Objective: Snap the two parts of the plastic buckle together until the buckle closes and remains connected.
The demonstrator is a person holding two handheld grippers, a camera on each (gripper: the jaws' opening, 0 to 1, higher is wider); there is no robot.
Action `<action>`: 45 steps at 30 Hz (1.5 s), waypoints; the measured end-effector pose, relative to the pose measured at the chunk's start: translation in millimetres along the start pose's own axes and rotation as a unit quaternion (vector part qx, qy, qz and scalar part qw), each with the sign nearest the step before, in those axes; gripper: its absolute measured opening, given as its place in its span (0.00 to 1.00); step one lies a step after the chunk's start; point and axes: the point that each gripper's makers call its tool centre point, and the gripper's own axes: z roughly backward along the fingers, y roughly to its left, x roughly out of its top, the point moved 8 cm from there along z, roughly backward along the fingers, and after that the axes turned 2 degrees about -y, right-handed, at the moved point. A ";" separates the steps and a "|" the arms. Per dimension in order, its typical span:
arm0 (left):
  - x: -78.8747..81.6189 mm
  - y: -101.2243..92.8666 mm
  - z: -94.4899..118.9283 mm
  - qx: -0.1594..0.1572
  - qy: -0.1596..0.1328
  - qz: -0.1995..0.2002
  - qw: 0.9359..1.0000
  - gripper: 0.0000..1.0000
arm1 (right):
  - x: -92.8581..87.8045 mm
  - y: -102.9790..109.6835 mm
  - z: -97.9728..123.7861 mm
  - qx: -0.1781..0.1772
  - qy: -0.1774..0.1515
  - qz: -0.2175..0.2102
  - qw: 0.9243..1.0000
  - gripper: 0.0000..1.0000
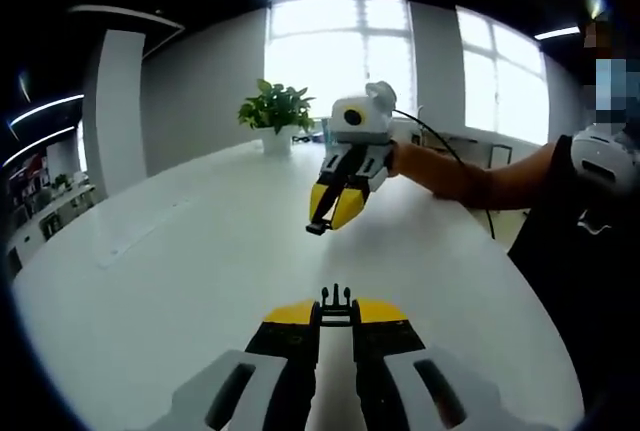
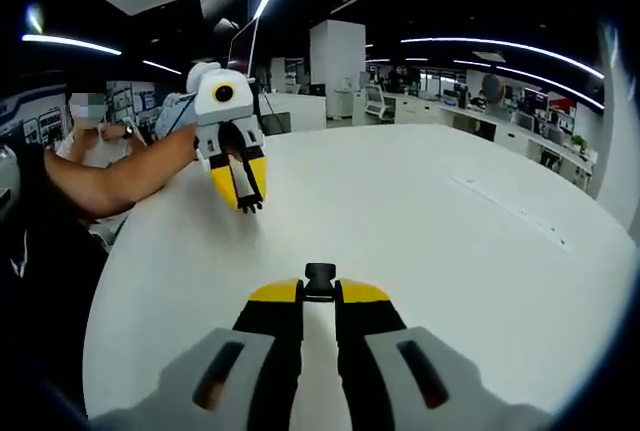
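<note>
In the left gripper view, the left gripper (image 1: 336,303) rises from the bottom edge, its yellow-tipped jaws pressed together on the pronged buckle part (image 1: 336,301), whose black prongs stick out past the tips. Beyond it, held above the white tabletop (image 1: 180,281), the right gripper (image 1: 334,213) faces back and angles downward, its jaws pinching the socket buckle part (image 1: 319,226), which shows as a small dark piece at the tips. A person's forearm (image 1: 470,179) reaches in from the right behind that gripper, with a black cable trailing from it. A potted plant (image 1: 276,116) stands at the tabletop's far edge before bright windows (image 1: 340,51); nothing lies between the two grippers.

In the right gripper view, the right gripper (image 2: 320,286) comes up from the bottom, jaws closed on the socket buckle part (image 2: 320,280), a squarish black block at the tips. The left gripper (image 2: 246,196) hangs above the tabletop (image 2: 460,251) at upper left, tips pointing down, jaws pinched on the pronged buckle part (image 2: 250,206). The forearm (image 2: 110,176) holding it extends from the left. An open office with desks (image 2: 430,111) fills the background. The two buckle parts are well apart, not joined.
</note>
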 end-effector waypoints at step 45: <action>-10.9 -15.0 6.9 -0.040 0.008 -0.011 0.999 0.11 | -9.5 41.0 -6.1 0.090 0.014 0.040 0.995 0.10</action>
